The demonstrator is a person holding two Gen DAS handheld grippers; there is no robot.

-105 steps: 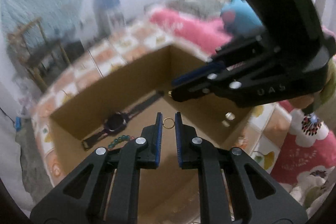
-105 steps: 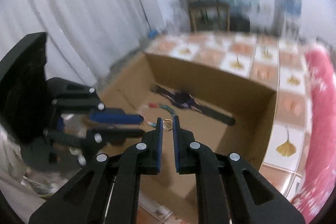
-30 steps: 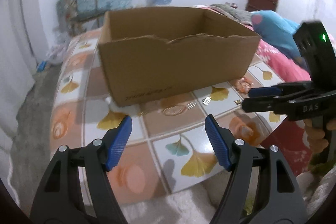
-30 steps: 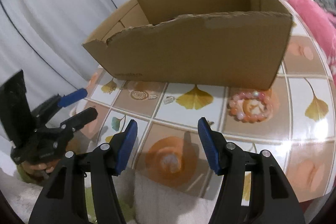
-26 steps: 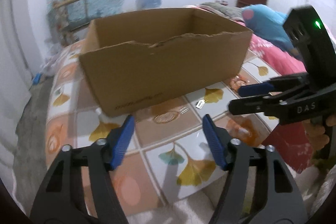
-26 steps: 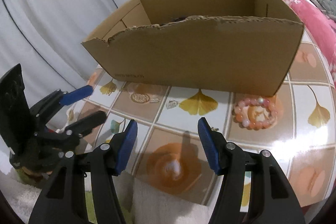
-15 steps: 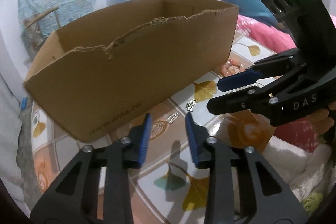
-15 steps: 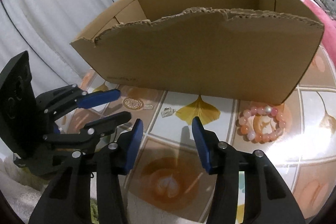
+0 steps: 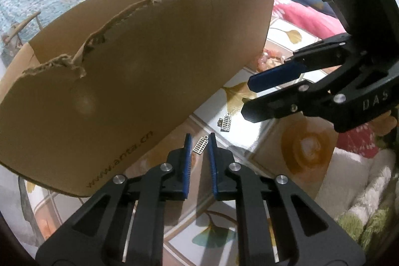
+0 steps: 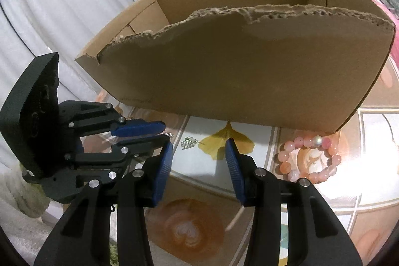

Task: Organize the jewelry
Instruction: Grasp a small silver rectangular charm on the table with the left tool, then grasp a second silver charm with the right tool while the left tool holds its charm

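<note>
The left gripper (image 9: 200, 141) hung low over the table (image 10: 369, 121) just in front of the cardboard box (image 9: 139, 61), its blue pads a narrow gap apart with a small silver earring (image 9: 200, 145) lying between the tips; they had not closed on it. A second silver earring (image 9: 225, 123) lay just beside the first, nearer the right gripper (image 10: 198, 157), whose jaws stood wide apart and empty above a yellow ginkgo leaf printed on the tablecloth. A pink bead bracelet (image 10: 309, 158) sat close to the box's front right corner.

To my eye the step in hand was picking the first earring up off the table so it could go into the box. The next move seemed to call for a careful pinch: the piece looked thin and flat against a glossy cloth, so the tips would need to come right down to the surface or it might slide out.

On the box's front wall I could read "www.anta.cn", and the right gripper's body bore the letters "DAS".
</note>
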